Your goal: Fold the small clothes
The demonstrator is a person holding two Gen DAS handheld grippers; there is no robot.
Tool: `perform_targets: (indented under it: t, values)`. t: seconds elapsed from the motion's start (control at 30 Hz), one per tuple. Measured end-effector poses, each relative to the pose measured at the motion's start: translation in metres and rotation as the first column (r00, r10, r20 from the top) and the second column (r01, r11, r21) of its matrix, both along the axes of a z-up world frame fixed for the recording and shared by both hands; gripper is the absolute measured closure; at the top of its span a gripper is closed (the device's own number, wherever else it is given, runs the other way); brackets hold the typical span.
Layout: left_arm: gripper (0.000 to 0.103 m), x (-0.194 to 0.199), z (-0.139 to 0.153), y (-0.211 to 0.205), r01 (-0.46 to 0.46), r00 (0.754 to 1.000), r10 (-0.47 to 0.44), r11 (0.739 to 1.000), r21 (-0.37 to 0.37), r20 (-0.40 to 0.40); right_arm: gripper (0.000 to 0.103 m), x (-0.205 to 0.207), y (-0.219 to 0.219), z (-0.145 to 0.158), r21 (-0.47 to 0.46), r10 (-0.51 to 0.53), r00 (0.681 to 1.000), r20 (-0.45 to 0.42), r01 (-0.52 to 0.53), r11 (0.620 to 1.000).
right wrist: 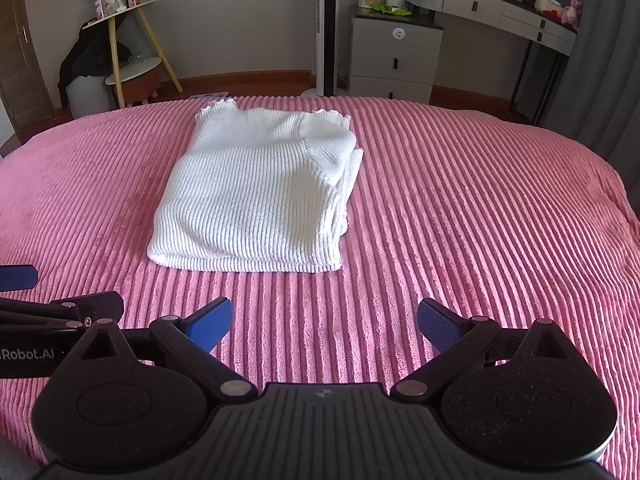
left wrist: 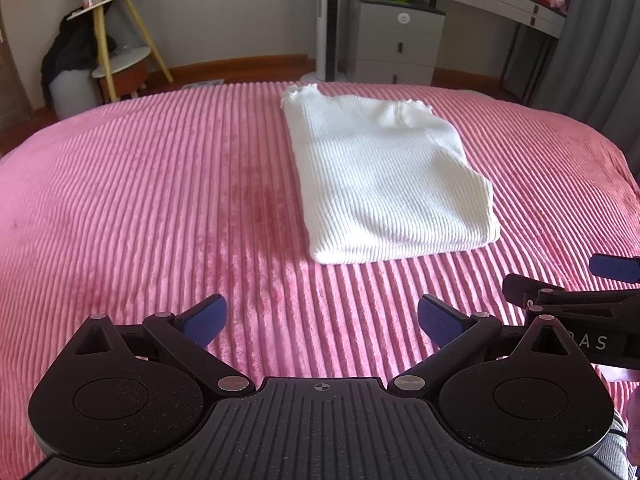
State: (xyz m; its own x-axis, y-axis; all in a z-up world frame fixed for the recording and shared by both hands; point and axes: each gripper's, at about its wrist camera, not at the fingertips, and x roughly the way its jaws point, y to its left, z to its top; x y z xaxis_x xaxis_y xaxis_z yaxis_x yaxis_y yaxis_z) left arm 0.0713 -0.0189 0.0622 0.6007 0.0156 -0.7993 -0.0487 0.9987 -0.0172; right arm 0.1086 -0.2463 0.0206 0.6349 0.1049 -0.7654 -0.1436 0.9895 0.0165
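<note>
A: Start at the tools. How do the grippers stand?

B: The left gripper (left wrist: 322, 322) has its jaws spread wide, with nothing between the blue pads (left wrist: 206, 320). It hangs above the near part of the bed. The right gripper (right wrist: 324, 322) is the same: jaws wide apart, blue pads (right wrist: 438, 326) bare, only bedspread showing between them.

A: Are the two close together?

B: Side by side. In the left wrist view the right gripper's black linkage and one blue pad come in at the right edge. In the right wrist view the left gripper shows at the left edge the same way. I cannot tell whether they touch.

A: And the garment?

B: A white ribbed knit top (left wrist: 384, 176) lies folded into a thick rectangle on the pink corduroy bedspread (left wrist: 140, 200), beyond both grippers and apart from them. From the right wrist it sits ahead and a little to the left (right wrist: 256, 192); from the left wrist, ahead and to the right. Its frilled edges lie at the far end, its thick folded edge nearest the grippers, and stacked layers show along its right side.

A: What lies past the bed?

B: A grey chest of drawers (right wrist: 394, 60) against the far wall, a white tower fan (right wrist: 325, 28) to its left, a grey dressing table (right wrist: 496, 4) with a round mirror at far right, and a two-tier wooden stand (right wrist: 132, 40) at far left.
</note>
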Motion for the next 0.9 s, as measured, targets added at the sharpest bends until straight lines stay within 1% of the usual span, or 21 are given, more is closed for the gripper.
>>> perform_targets:
  t: [0.2, 0.47, 0.9]
  values:
    - [0.000, 0.0010, -0.0005, -0.0031, 0.009, 1.000, -0.009, 1.000, 0.004, 0.001, 0.004, 0.0000, 0.0000, -0.0010, -0.002, -0.002, 1.000, -0.001, 0.002, 1.000]
    - [0.000, 0.0028, -0.0017, -0.0030, 0.013, 1.000, -0.013, 1.000, -0.021, -0.006, 0.004, -0.0002, -0.0006, -0.0019, -0.002, -0.004, 1.000, -0.003, 0.004, 1.000]
    - [0.000, 0.0041, -0.0040, -0.0045, 0.021, 1.000, -0.021, 1.000, -0.024, -0.013, 0.004, 0.0018, -0.0002, -0.0045, -0.008, -0.010, 1.000, -0.007, 0.010, 1.000]
